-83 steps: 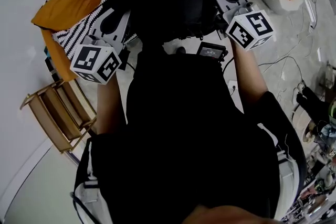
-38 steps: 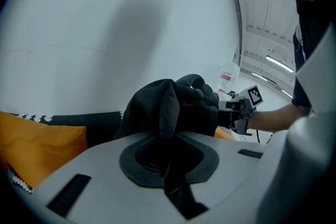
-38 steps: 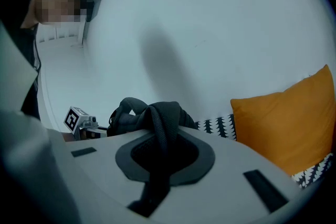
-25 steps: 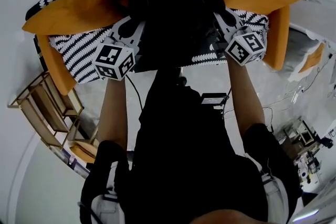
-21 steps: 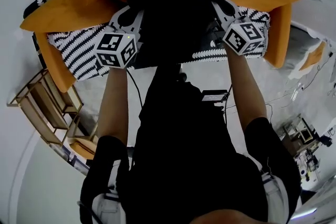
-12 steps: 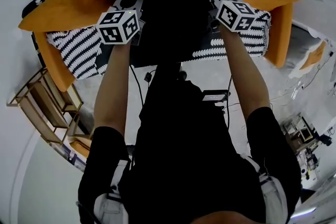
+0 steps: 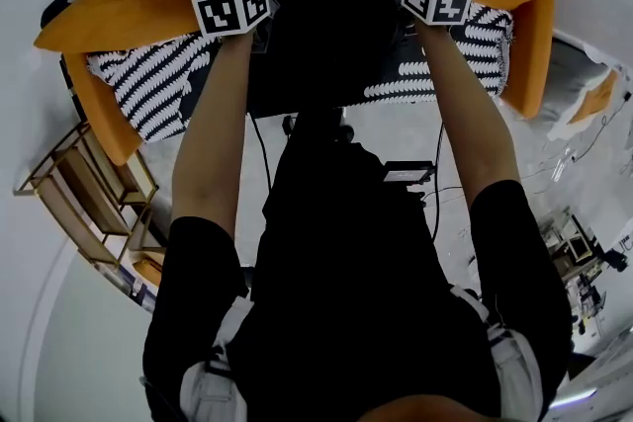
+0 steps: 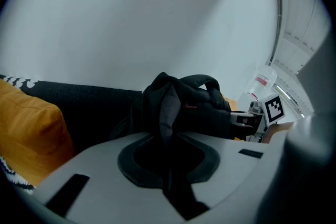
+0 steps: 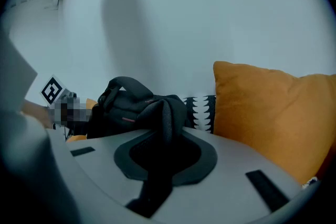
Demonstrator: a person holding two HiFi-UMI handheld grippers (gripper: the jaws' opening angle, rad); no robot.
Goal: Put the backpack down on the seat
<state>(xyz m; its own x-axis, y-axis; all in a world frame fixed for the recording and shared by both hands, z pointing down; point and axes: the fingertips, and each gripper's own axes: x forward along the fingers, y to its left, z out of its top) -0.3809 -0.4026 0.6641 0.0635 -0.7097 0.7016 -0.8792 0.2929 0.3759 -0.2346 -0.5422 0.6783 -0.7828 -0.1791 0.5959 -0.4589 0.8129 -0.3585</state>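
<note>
Left claw (image 8: 165, 147) clenched on backpack (image 8: 197, 107), right claw (image 9: 163, 152) easing open around it, orange cushions (image 7: 119, 7) either side.

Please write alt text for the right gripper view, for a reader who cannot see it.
A fold of the black backpack stands between the jaws of the right gripper, which have just been opening. An orange cushion sits at right, pale wall behind.
</note>
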